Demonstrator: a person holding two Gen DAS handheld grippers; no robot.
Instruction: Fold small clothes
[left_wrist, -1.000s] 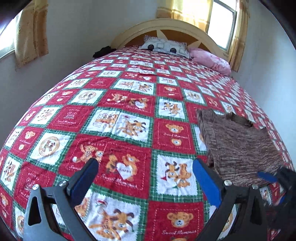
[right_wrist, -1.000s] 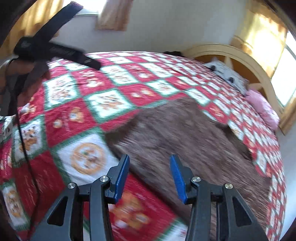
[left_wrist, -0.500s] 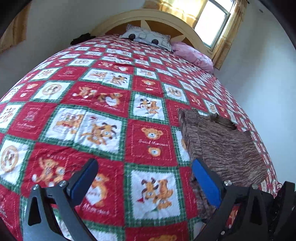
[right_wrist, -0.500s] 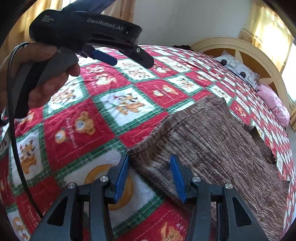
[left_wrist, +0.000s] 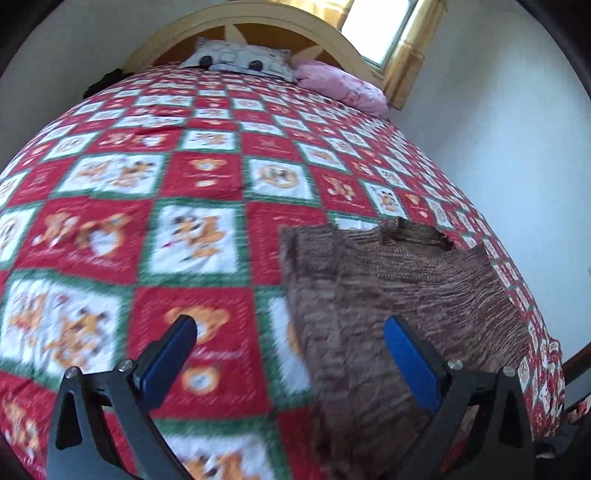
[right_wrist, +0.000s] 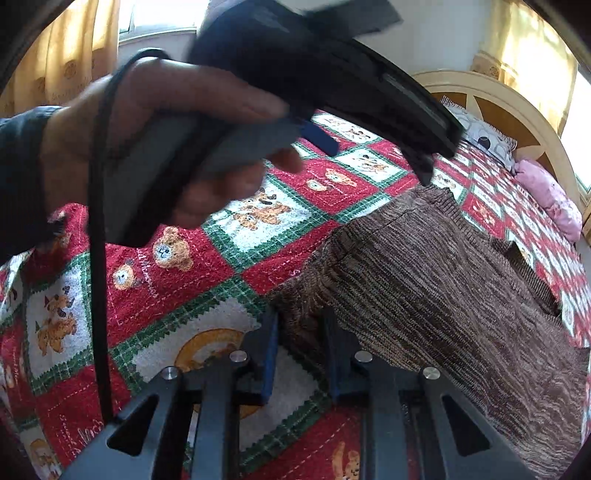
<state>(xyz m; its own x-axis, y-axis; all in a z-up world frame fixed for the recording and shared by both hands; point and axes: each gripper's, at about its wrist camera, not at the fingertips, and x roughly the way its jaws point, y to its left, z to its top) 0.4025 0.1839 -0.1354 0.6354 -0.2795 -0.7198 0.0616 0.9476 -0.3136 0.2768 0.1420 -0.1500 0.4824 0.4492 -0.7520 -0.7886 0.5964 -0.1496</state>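
Observation:
A brown knit garment (left_wrist: 399, 291) lies flat on the red, green and white teddy-bear quilt (left_wrist: 199, 177), near the bed's right edge. My left gripper (left_wrist: 291, 343) is open and empty, hovering above the garment's near left edge. In the right wrist view the garment (right_wrist: 436, 273) fills the right half. My right gripper (right_wrist: 301, 332) has its blue pads closed on the garment's near corner, which bunches between them. The hand holding the left gripper (right_wrist: 207, 140) shows in the right wrist view, above the quilt.
A patterned pillow (left_wrist: 240, 59) and a pink pillow (left_wrist: 340, 86) lie at the cream headboard (left_wrist: 258, 22). A dark item (left_wrist: 103, 81) sits at the far left corner. A white wall runs along the bed's right side. A black cable (right_wrist: 98, 258) hangs from the hand.
My right gripper has moved forward onto the garment's corner and shut on it. My left gripper has swung right, over the garment's left edge, and stays open.

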